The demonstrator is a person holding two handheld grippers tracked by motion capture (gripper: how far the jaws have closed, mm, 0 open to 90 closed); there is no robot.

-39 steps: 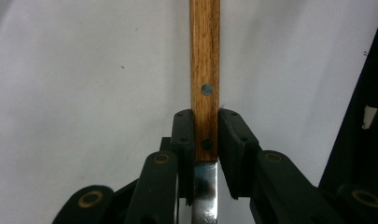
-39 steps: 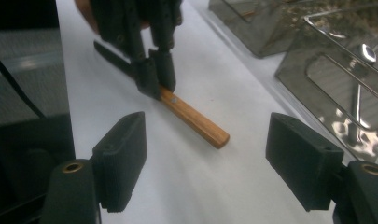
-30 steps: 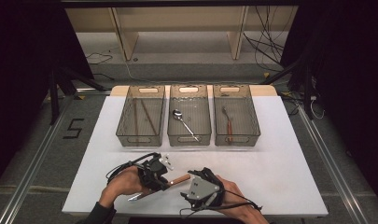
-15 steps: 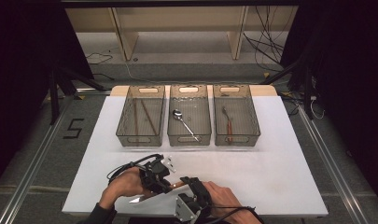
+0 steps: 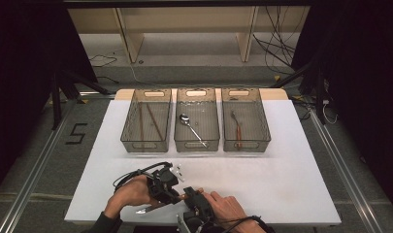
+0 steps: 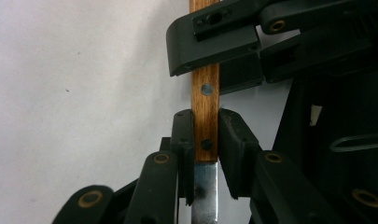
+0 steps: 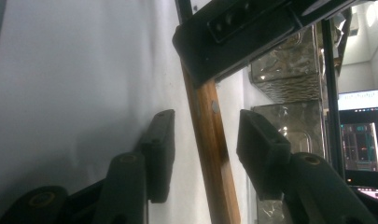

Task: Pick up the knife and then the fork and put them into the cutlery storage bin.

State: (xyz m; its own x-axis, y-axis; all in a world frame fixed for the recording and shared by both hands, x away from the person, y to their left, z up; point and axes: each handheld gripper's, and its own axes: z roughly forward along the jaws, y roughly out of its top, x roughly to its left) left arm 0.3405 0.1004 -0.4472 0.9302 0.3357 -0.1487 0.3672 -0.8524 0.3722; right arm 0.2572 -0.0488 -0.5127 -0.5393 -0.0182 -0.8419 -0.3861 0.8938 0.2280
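Where the white table (image 5: 291,194) meets its near edge, one knife (image 6: 205,112) with a riveted wooden handle and steel blade lies between both tools. Left gripper (image 6: 206,140): jaws clamped on the handle at the blade end. Right gripper (image 7: 204,154): jaws spread, handle between them, neither pad touching; three clear bins (image 5: 146,145) stand well apart behind.

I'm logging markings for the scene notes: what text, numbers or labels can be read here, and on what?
"5": black mark on the grey floor left of the table.
Monitor behind the bins: screen content too blurred to read.
Nothing readable on the knife, the bins or the grippers.
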